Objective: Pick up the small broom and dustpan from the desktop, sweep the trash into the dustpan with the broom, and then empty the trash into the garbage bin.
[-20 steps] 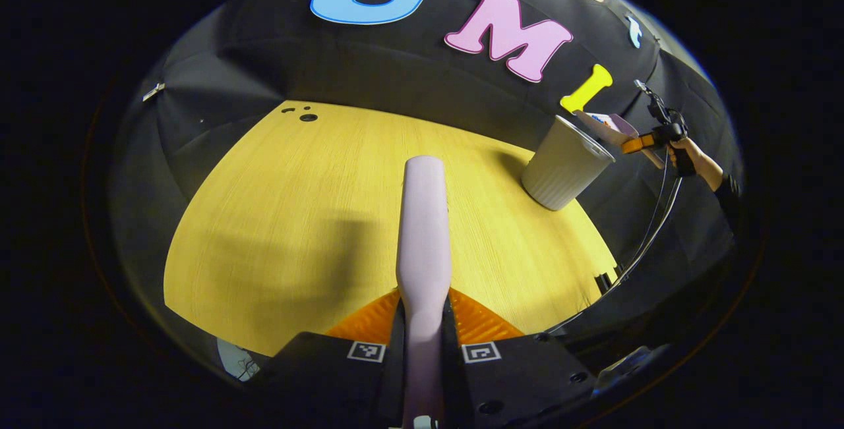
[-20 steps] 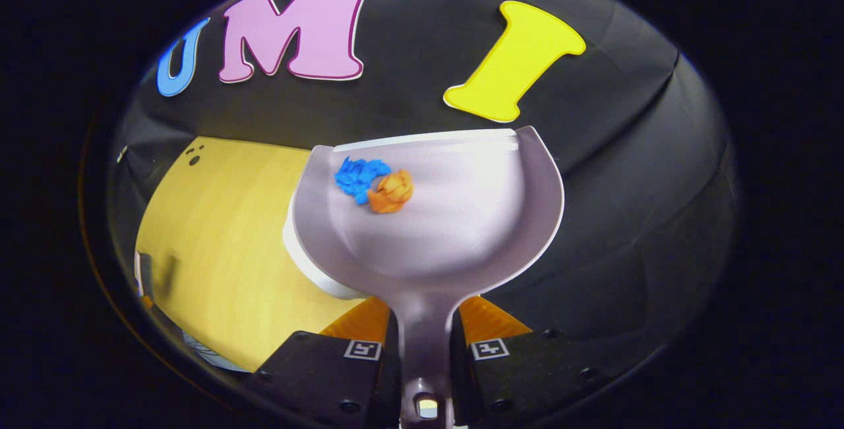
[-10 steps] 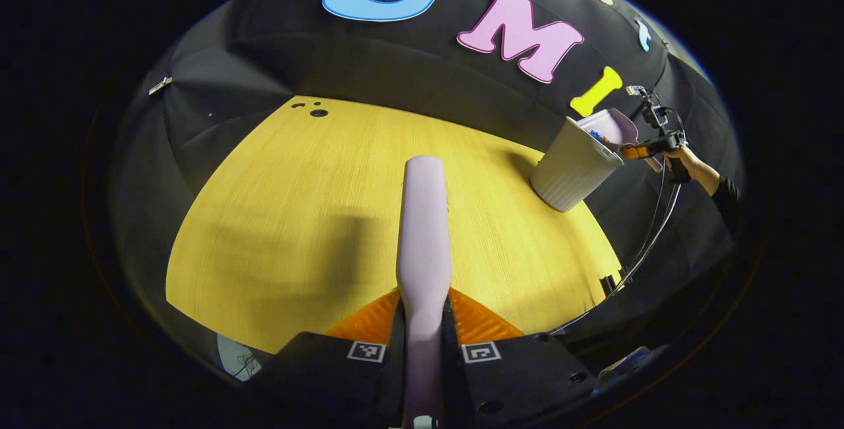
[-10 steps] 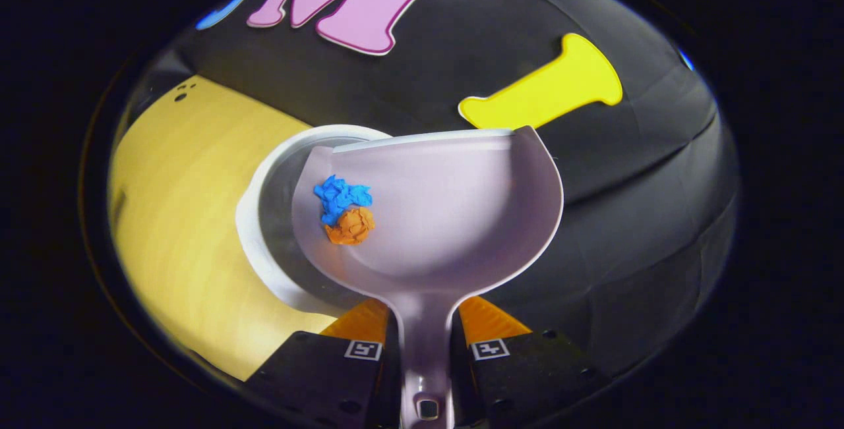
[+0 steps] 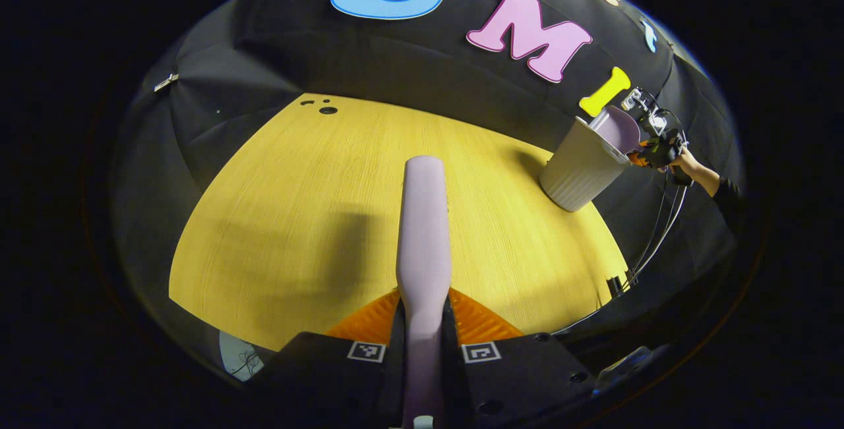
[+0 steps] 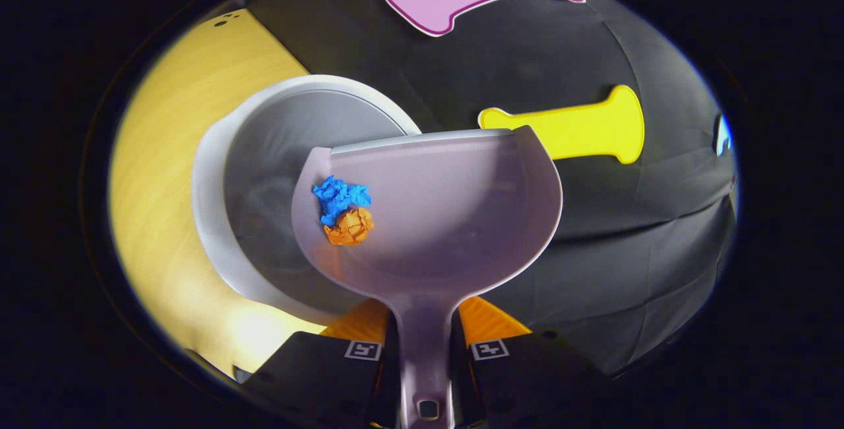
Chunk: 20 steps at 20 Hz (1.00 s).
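The yellow wooden counter (image 5: 316,218) carried the pale garbage bin (image 5: 580,165) near its far right corner. In the right gripper view, the dustpan (image 6: 448,211) hung over the bin's open mouth, its handle pinched tight between the right tongs (image 6: 425,350). The left tongs (image 5: 422,343) were clamped on the broom (image 5: 423,231) handle above the counter. A blue paper wad (image 6: 339,195) and an orange paper wad (image 6: 349,228) lay touching against the dustpan's left wall.

A yellow wood-grain tabletop (image 5: 316,218) bears small dark holes (image 5: 327,110) near its far corner.
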### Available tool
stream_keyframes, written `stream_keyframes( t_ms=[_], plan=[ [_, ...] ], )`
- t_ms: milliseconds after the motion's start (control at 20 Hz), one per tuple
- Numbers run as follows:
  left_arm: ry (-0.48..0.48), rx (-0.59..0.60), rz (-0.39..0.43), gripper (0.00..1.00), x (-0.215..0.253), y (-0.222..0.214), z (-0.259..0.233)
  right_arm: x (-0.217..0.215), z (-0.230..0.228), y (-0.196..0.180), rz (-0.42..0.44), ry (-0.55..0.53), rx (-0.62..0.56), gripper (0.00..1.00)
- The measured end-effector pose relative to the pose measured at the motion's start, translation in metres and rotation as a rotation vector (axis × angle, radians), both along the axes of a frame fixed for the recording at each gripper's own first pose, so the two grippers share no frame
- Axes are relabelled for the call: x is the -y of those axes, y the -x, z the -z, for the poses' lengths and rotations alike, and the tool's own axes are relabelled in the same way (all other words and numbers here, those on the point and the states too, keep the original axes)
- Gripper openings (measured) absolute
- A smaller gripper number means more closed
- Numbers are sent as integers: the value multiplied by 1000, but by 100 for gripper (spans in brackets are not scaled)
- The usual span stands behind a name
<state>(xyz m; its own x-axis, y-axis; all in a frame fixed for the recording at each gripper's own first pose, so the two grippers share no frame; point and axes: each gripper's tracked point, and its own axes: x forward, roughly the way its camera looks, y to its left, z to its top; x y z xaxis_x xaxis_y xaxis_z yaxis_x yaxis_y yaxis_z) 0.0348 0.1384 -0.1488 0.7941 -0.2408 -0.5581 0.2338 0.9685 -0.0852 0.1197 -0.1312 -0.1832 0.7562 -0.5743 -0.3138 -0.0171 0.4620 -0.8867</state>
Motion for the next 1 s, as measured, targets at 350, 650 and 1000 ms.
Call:
stream_keyframes(
  t_ms=[350, 650, 1000],
  plan=[
    [-8, -13, 10, 28, 5, 2, 5, -4, -12, 4, -85, 273, -46, 34],
    [-3, -8, 34, 28, 16, 2, 3, -8, -16, 11, -161, 446, -122, 34],
    [15, 6, 23, 28, 18, 0, 0, 2, -18, 12, -81, 316, -84, 34]
  ],
)
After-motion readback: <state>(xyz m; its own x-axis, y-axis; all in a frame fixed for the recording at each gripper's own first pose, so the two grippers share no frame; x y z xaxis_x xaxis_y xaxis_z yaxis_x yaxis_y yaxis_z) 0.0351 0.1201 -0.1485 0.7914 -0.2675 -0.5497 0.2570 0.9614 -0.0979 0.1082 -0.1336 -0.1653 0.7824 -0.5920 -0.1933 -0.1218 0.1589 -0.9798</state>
